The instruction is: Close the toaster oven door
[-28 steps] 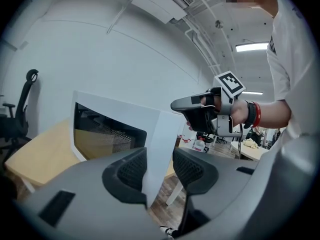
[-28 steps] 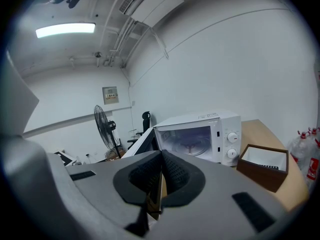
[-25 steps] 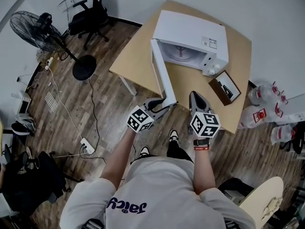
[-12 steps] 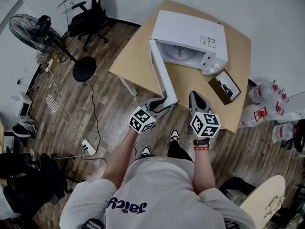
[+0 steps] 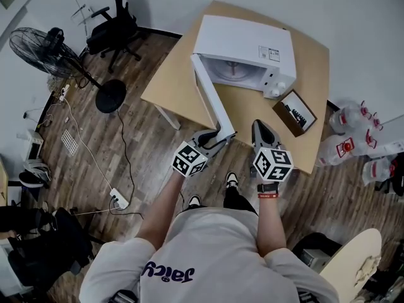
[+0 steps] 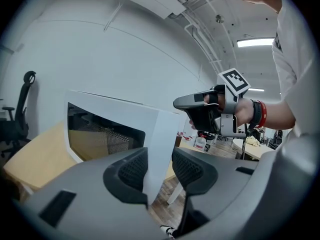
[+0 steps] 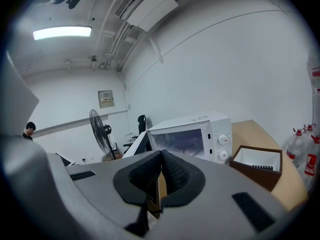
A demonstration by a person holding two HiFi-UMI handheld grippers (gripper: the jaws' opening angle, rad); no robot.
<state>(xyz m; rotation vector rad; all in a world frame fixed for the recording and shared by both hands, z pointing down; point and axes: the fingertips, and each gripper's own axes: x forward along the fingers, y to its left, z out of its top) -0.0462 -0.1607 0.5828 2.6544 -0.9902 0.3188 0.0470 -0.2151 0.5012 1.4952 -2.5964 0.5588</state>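
Item: toaster oven (image 5: 243,46), far on the bench (image 5: 170,84), door (image 5: 211,96) swung wide, its near edge clamped by the fingers of my left gripper (image 5: 219,139) exactly as a second ago (right gripper (image 5: 262,131) fingers closed, empty), so I judge the closing swing barely begun.

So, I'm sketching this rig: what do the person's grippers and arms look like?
The left gripper and right gripper are grey with curved jaws and dark textured pads. Each carries a white cube with black square markers. The person wears a pale short-sleeved shirt and a red-and-black wristband on the right wrist.
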